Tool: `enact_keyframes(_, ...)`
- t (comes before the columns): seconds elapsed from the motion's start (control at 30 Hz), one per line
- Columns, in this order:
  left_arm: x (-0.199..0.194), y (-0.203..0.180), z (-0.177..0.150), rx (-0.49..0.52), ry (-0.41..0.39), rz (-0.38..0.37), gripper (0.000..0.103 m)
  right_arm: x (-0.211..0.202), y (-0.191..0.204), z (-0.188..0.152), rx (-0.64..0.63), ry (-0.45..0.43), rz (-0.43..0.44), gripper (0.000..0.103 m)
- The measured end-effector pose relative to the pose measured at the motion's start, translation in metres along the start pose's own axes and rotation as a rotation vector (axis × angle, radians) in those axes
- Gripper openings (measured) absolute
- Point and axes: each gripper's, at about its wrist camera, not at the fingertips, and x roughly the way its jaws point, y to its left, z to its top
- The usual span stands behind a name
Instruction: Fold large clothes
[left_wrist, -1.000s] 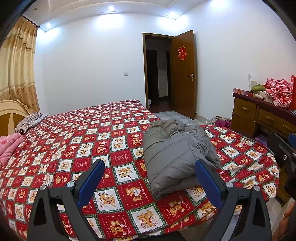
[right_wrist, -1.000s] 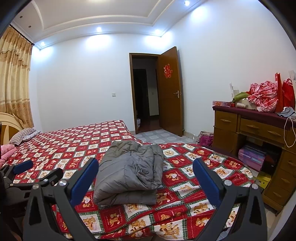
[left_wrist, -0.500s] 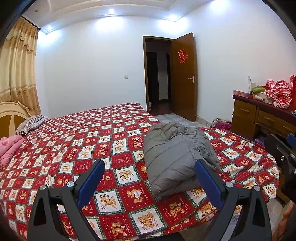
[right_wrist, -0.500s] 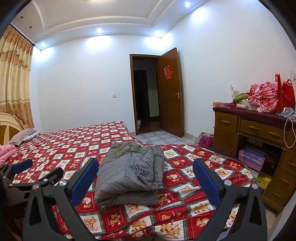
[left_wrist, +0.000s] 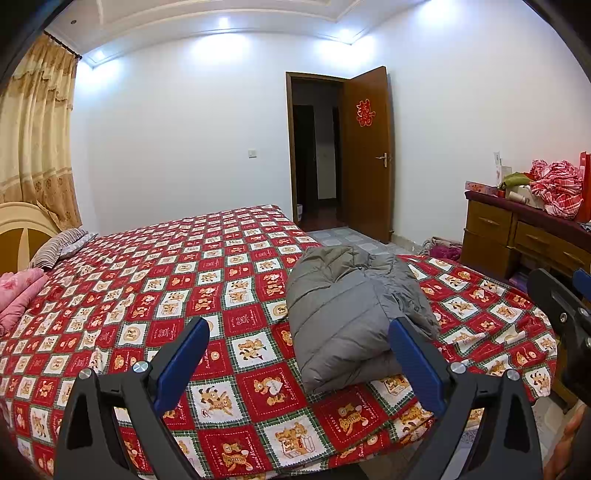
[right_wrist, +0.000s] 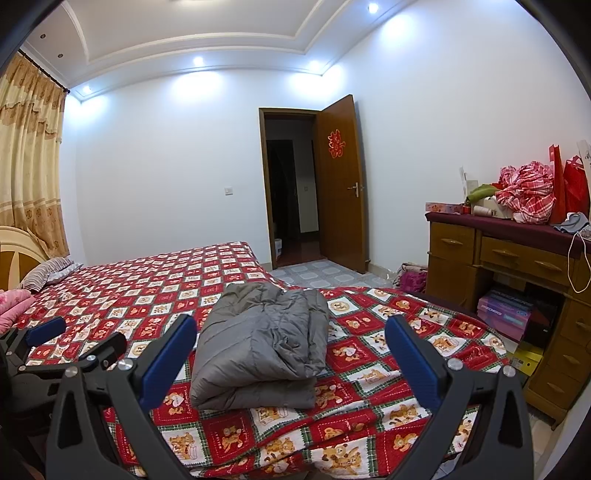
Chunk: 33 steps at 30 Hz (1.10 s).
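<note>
the grey jacket (right_wrist: 258, 343) lies folded near the foot corner of the bed (right_wrist: 147, 288). both the left tongs (left_wrist: 299, 354) and the right tongs (right_wrist: 290, 347) gape wide, holding nothing, above the quilt. a cluttered bench (right_wrist: 517, 236) stands at the right.

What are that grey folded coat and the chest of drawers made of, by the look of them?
The grey coat looks like padded synthetic fabric with a faint sheen: stitched quilt lines and puffy folds suggest it. The chest of drawers appears to be brown varnished wood, its fronts slightly glossy; whether solid or veneer, I cannot tell.
</note>
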Motion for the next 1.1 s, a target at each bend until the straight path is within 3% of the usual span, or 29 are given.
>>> enact_keyframes(0.83,0.0019,-0.0037,0.0049,-0.008,-0.004,0.021,0.098,-0.0036,0.0042,-0.0038,0.005,-0.006,-0.014,0.103)
enact_keyframes(1.1,0.0022,-0.0028,0.0071,0.008,-0.027,0.074,0.098,-0.0052,0.0058,-0.004,0.005,-0.008,-0.018,0.103)
